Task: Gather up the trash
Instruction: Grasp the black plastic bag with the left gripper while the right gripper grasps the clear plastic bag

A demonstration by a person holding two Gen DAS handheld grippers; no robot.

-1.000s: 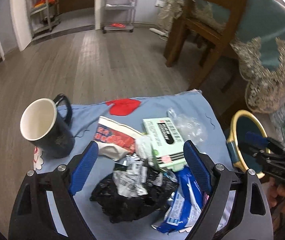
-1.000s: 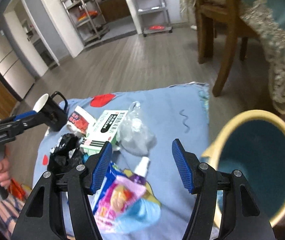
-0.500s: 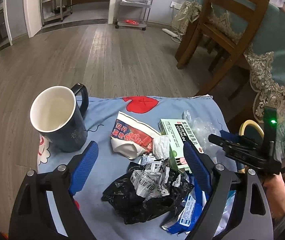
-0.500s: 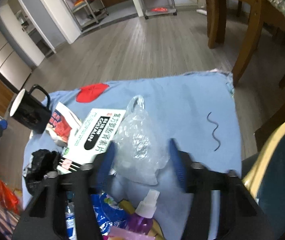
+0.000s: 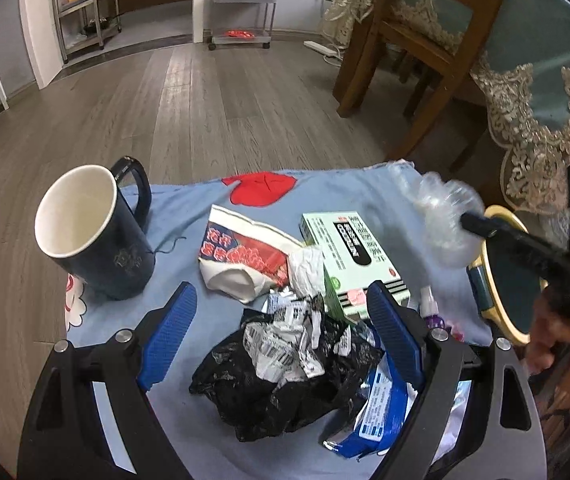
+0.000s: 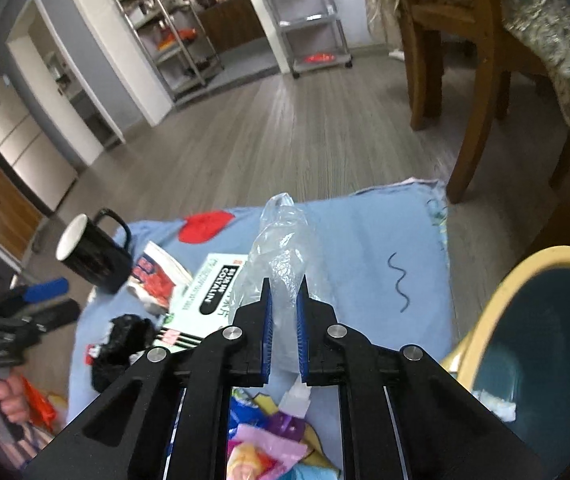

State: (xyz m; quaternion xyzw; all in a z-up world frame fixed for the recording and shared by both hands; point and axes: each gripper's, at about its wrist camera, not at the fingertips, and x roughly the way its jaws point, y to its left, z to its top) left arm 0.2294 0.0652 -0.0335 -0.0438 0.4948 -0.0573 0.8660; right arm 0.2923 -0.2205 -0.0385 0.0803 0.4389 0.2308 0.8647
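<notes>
- On the blue cloth that covers the tabletop lies a pile of trash: a black plastic bag, crumpled paper with barcodes, a blue wrapper, a green and white box and a red and white wrapper.
- A dark mug stands upright at the left of the cloth, apart from the pile. It does not look like trash.
- The right tongs are closing on a clear plastic bag. The bag sits between the two blue pads, and they look like they are already pressing on it.
- In the left wrist view the clear bag looks lifted off the cloth, up near the bin.
- The bin has a yellow rim and a teal inside. It sits just past the right edge of the cloth.
- The left tongs are wide open and hold nothing. They hang over the black bag and the crumpled paper.
- The step now, I think, is to carry the clear bag to the bin and drop it in.
- To do it well, keep the right tongs tight, because thin plastic is slippery and can slide out.
- Bring the bag right over the teal middle of the bin before letting go. A light bag can float off to the side.
- The left tongs should come down with one pad on each side of the black bag, and stay away from the mug so it does not tip.
</notes>
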